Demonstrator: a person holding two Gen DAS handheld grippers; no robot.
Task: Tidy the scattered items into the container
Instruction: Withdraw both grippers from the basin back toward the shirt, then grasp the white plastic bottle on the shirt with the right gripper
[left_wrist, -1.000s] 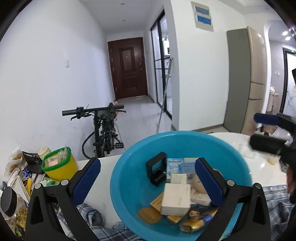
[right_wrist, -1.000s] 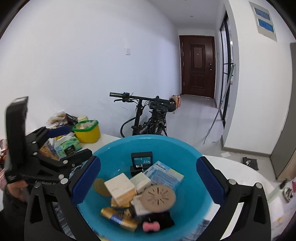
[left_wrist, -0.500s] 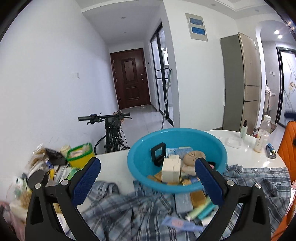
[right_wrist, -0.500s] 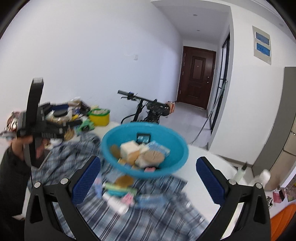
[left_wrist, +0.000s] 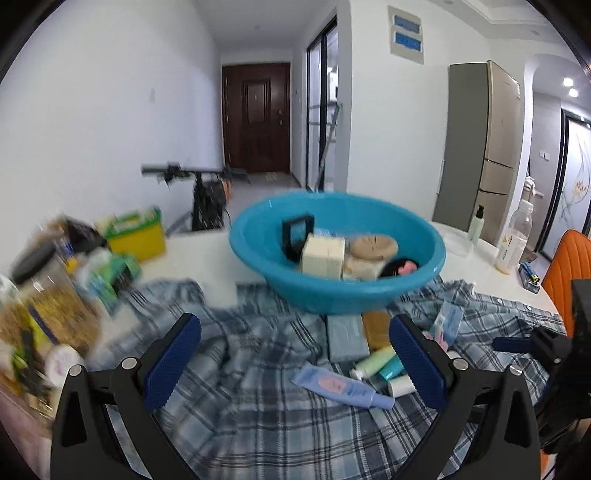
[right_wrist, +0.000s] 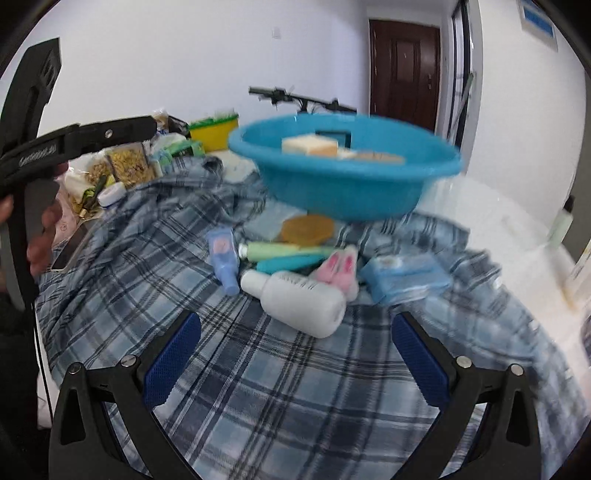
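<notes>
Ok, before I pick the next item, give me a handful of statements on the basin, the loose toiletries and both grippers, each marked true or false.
1. The blue basin already holds several items. True.
2. Both the left gripper and the right gripper are open and hold nothing. True.
3. The white bottle stands upright on the bare tabletop. False: it lies on its side on the plaid cloth.
4. The green tube is inside the basin. False: it lies on the cloth in front of the basin, beside the teal tube.
5. A yellow tub with a green rim sits to the left of the basin in the left wrist view. True.
</notes>
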